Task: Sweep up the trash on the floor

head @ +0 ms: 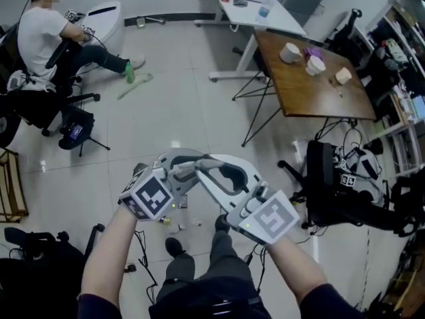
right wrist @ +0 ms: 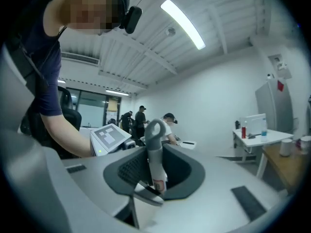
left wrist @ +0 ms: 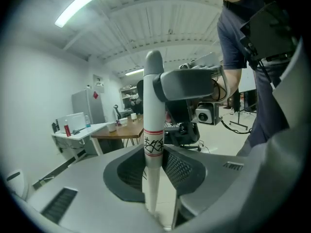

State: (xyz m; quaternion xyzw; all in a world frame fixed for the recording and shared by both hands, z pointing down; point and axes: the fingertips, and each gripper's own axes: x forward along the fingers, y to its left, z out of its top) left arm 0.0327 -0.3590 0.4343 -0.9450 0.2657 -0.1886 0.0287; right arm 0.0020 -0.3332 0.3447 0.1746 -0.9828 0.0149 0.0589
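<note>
Room: a pale, glossy office floor [head: 192, 111], with a wooden table [head: 312, 78] at upper right and a seated person [head: 40, 35] far off at upper left.
Trash: a few scraps [head: 176, 226] lie loose on the floor just ahead of the wearer's shoe [head: 174, 246].
Handle: an upright white shaft [left wrist: 153, 144] with a red band and a grey cap.
Left gripper: [left wrist: 154, 178] clamped on the shaft at the band.
Right gripper: [right wrist: 155, 171] closed on what looks like the same handle, near the cap.
Risk: both grips sit close together high on the handle, so the unseen lower end may swing loosely and flick scraps away.
Trash look: small, pale and scattered, too small to identify.
</note>
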